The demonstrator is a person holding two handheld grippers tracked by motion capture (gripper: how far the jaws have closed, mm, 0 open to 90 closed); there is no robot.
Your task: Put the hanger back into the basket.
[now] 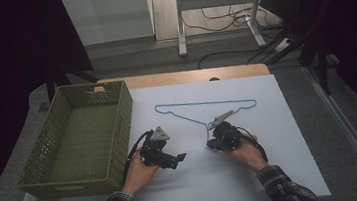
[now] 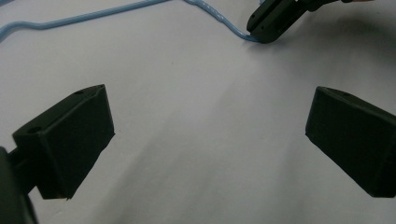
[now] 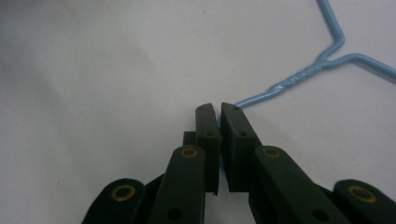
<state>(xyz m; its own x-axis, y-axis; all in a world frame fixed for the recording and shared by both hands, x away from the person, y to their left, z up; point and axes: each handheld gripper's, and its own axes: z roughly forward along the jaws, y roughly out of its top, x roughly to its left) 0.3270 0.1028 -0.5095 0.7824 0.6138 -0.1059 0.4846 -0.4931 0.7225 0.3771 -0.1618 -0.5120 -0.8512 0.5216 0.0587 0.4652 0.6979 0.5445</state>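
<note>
Right gripper [image 3: 218, 109], jaws clenched on the thin blue wire hanger's [image 1: 206, 106] hook end, may lose it because the wire could slip or swing when lifted.

A thin light-blue wire coat hanger [image 1: 206, 105] lies flat on the white bench [image 1: 284, 170]. Its long straight bar sits farthest from the person, and the two sloping shoulders meet at a twisted neck pointing toward the person. The hook end is hidden between closed black jaws.
</note>
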